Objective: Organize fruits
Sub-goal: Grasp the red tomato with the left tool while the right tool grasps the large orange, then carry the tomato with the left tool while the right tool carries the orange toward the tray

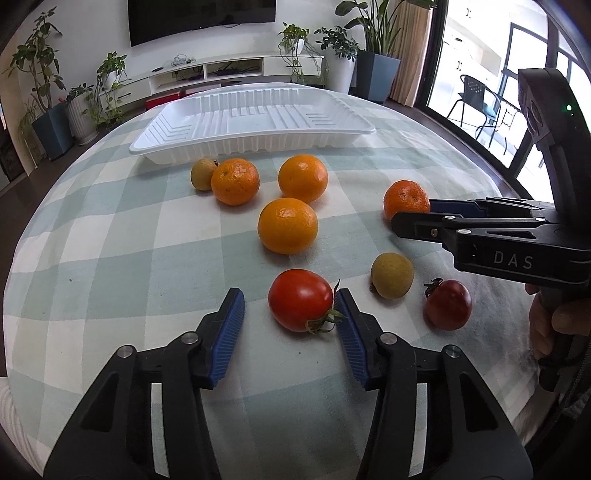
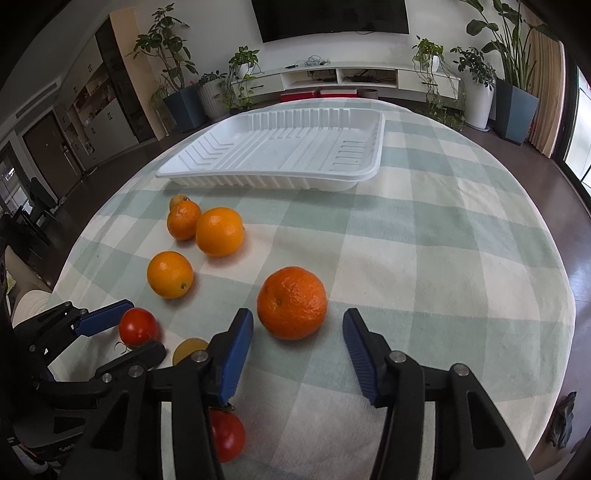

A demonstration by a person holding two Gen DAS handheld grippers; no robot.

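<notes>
The red tomato point(image 1: 300, 300) lies on the checked tabletop point(image 1: 110, 240) between the parted left tongs point(image 1: 290, 306); only one pad touches, so it may roll aside. The right tongs point(image 2: 297, 326) gape before a mandarin point(image 2: 291, 302), gripping nothing.

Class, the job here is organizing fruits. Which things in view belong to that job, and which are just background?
Belongs to the job:
oranges
red tomato
dark tomato
small greenish fruits
white tray
left gripper
right gripper

Just background:
potted plants
television
checked tablecloth
</notes>
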